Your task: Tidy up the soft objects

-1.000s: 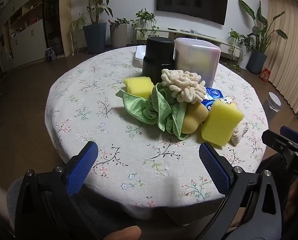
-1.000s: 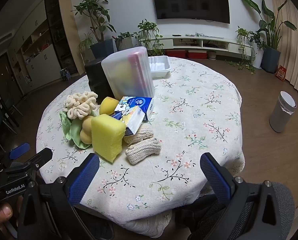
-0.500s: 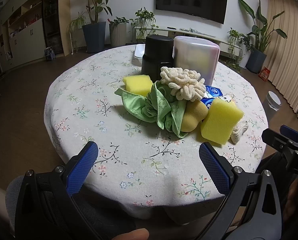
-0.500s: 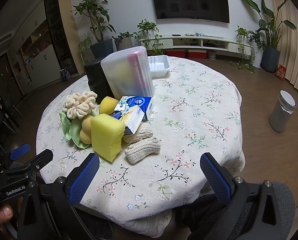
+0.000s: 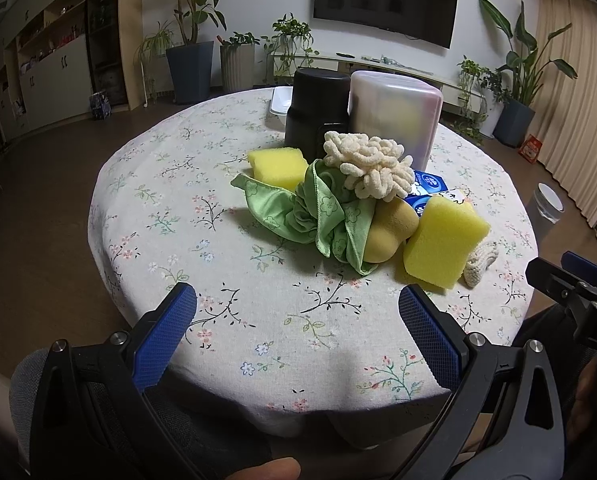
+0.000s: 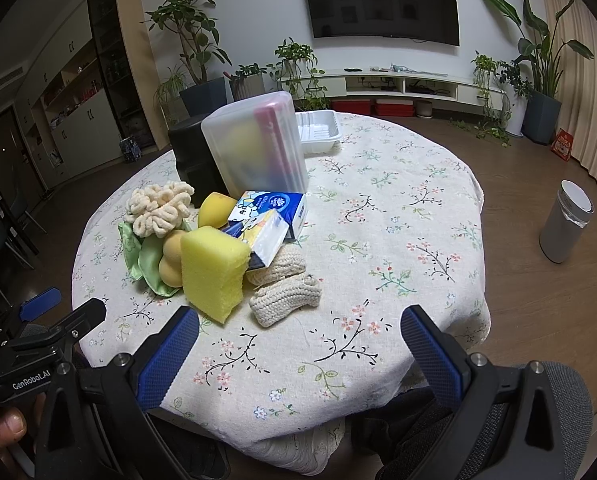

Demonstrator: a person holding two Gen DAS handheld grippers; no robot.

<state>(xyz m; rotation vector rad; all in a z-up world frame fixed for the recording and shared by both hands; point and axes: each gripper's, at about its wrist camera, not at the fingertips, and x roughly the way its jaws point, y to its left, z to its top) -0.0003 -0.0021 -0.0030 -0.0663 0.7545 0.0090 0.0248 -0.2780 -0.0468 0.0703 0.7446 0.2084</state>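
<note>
Two handheld grippers with blue ribbed pads hover at the near edge of a round table with a floral cloth [image 5: 170, 216]. Both the left gripper [image 5: 296, 312] and the right gripper [image 6: 298, 330] have jaws spread wide and hold nothing. Beyond them, well apart from the left pads and nearer the right ones, lies a pile of soft things: an upright yellow block sponge [image 6: 212, 272], cream knitted cloths [image 6: 286, 296], a crumpled green flowered cloth [image 5: 310, 212], an orange gourd-shaped sponge [image 5: 386, 230] and a cream chenille mop head [image 5: 372, 164] on top. Behind the pile stand a frosted plastic box [image 6: 254, 144] and a black cylindrical container [image 5: 318, 108].
</note>
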